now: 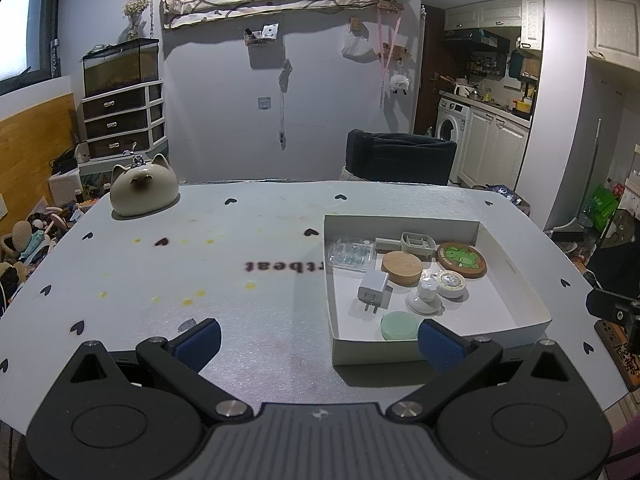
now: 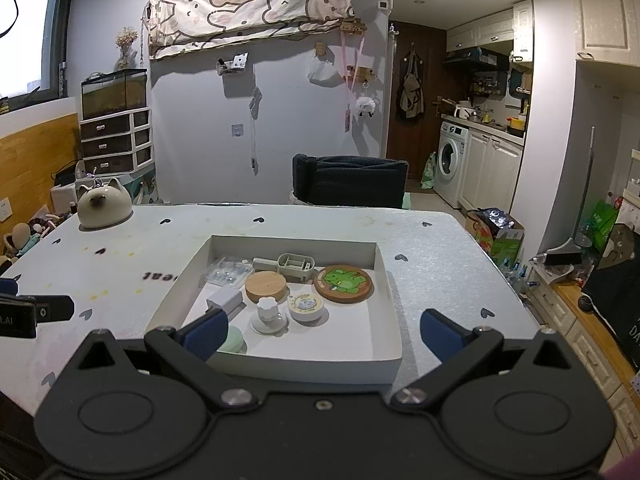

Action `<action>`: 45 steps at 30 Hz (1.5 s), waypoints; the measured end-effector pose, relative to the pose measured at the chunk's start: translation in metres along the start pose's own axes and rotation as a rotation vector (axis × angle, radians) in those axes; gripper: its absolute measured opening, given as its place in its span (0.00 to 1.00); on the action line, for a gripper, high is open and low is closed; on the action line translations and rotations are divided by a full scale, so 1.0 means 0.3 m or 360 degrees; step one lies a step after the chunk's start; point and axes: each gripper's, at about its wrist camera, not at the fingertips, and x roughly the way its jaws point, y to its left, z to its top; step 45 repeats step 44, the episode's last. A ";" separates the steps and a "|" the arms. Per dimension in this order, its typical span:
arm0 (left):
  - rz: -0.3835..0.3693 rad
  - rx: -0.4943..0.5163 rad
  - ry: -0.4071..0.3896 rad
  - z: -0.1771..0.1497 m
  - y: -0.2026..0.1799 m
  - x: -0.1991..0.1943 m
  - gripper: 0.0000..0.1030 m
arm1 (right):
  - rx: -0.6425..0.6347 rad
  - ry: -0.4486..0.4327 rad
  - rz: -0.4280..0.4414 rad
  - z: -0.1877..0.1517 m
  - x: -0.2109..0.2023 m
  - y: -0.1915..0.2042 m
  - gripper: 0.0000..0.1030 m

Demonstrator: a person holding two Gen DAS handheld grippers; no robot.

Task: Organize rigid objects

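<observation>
A shallow white box (image 1: 516, 276) (image 2: 386, 276) sits on the table's right half. In it lie a white charger plug (image 1: 374, 290), a bamboo lid (image 1: 402, 267) (image 2: 267, 286), a round frog coaster (image 1: 461, 259) (image 2: 344, 283), a clear plastic case (image 1: 352, 256), a grey soap holder (image 1: 418, 243) (image 2: 295, 265), a white suction hook (image 1: 426, 294) (image 2: 269, 314), a small round tin (image 1: 450, 284) (image 2: 306, 307) and a green disc (image 1: 400, 326). My left gripper (image 1: 319, 342) is open and empty, low at the box's near left corner. My right gripper (image 2: 323, 334) is open and empty over the box's near edge.
A cat-shaped ceramic pot (image 1: 143, 190) (image 2: 105, 207) stands at the table's far left corner. A dark chair (image 1: 400, 158) is behind the far edge. The table cover (image 1: 200, 272) has small black hearts. Cabinets and clutter lie to the right.
</observation>
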 end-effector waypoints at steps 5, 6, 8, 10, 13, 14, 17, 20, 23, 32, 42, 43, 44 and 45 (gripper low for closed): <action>0.0000 0.0000 0.0000 0.000 0.000 0.000 1.00 | 0.0000 0.0000 0.0000 0.000 0.000 0.000 1.00; 0.0001 0.0000 0.0000 0.000 0.000 0.000 1.00 | 0.0000 0.0000 -0.0001 0.001 0.000 0.000 1.00; 0.0000 0.0001 0.0001 0.000 0.000 0.000 1.00 | 0.0001 0.0000 0.0000 0.001 0.000 0.000 1.00; 0.0000 0.0001 0.0001 0.001 0.000 0.000 1.00 | 0.0003 0.0001 -0.0001 0.000 0.000 0.002 1.00; 0.0001 0.0001 0.0001 0.000 0.002 -0.001 1.00 | 0.0003 0.0002 0.0002 -0.002 0.001 0.003 1.00; 0.0001 0.0001 0.0001 0.000 0.002 -0.001 1.00 | 0.0002 0.0001 0.0002 0.000 0.001 0.000 1.00; 0.0002 0.0000 0.0000 0.001 0.003 -0.001 1.00 | 0.0002 0.0002 0.0004 -0.001 0.002 0.002 1.00; 0.0006 -0.0002 0.0001 0.000 0.012 -0.002 1.00 | 0.0003 0.0003 0.0004 -0.001 0.002 0.003 1.00; 0.0006 -0.0002 0.0001 0.000 0.015 -0.002 1.00 | 0.0002 0.0002 0.0004 0.000 0.002 0.003 1.00; 0.0005 -0.0001 0.0001 0.000 0.013 -0.003 1.00 | 0.0002 0.0003 0.0002 0.000 0.002 0.004 1.00; 0.0005 -0.0002 0.0000 0.001 0.012 -0.003 1.00 | 0.0003 0.0004 0.0003 0.001 0.002 0.003 1.00; 0.0007 -0.0002 0.0000 0.001 0.012 -0.002 1.00 | 0.0003 0.0005 0.0003 0.001 0.002 0.003 1.00; 0.0008 -0.0003 0.0001 0.000 0.015 -0.003 1.00 | 0.0003 0.0005 0.0003 0.001 0.002 0.003 1.00; 0.0008 -0.0003 0.0001 0.000 0.015 -0.003 1.00 | 0.0003 0.0005 0.0003 0.001 0.002 0.003 1.00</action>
